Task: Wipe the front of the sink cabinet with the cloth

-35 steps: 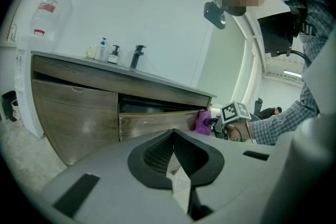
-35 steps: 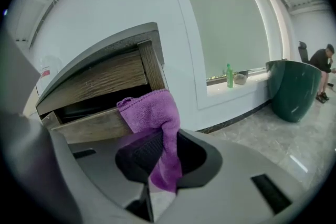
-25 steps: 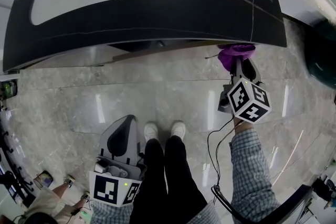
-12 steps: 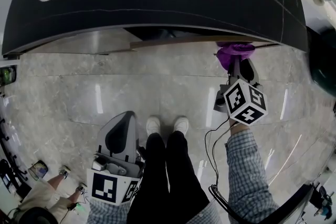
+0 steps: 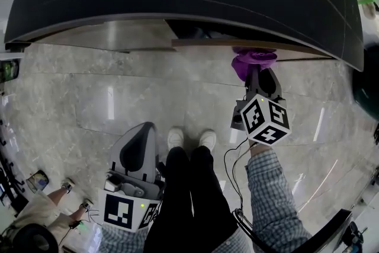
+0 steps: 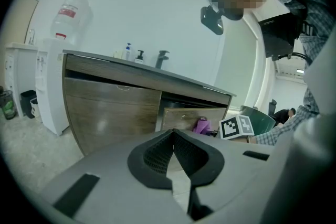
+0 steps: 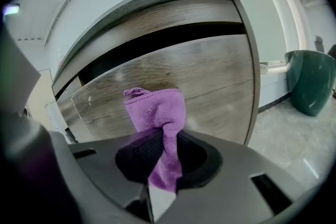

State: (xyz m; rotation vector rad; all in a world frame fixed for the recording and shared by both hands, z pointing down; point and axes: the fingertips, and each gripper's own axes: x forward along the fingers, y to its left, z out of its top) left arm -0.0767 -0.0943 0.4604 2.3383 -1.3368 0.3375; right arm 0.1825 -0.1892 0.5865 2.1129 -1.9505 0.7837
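A purple cloth (image 5: pixel 251 60) (image 7: pixel 157 115) is pinched in my right gripper (image 5: pixel 256 71) (image 7: pixel 161 152), which is shut on it. The cloth's free end is pressed against the wood-grain front (image 7: pixel 199 86) of the sink cabinet (image 5: pixel 237 43), on its right-hand door below the dark countertop (image 5: pixel 177 0). From the left gripper view the same cloth (image 6: pixel 201 125) shows small against the cabinet front (image 6: pixel 113 107). My left gripper (image 5: pixel 135 154) (image 6: pixel 174 153) hangs low beside the person's legs, far from the cabinet, shut with nothing between its pads.
A dark green bin (image 7: pixel 310 81) stands on the floor right of the cabinet. The marble floor (image 5: pixel 148 103) spreads between cabinet and feet (image 5: pixel 189 139). Bottles and a tap (image 6: pixel 161 59) sit on the counter; a white water dispenser (image 6: pixel 52 86) stands left of it.
The right gripper with the cloth has slid left along the cabinet front. The view has shifted so the countertop sits higher. The left gripper has stayed put.
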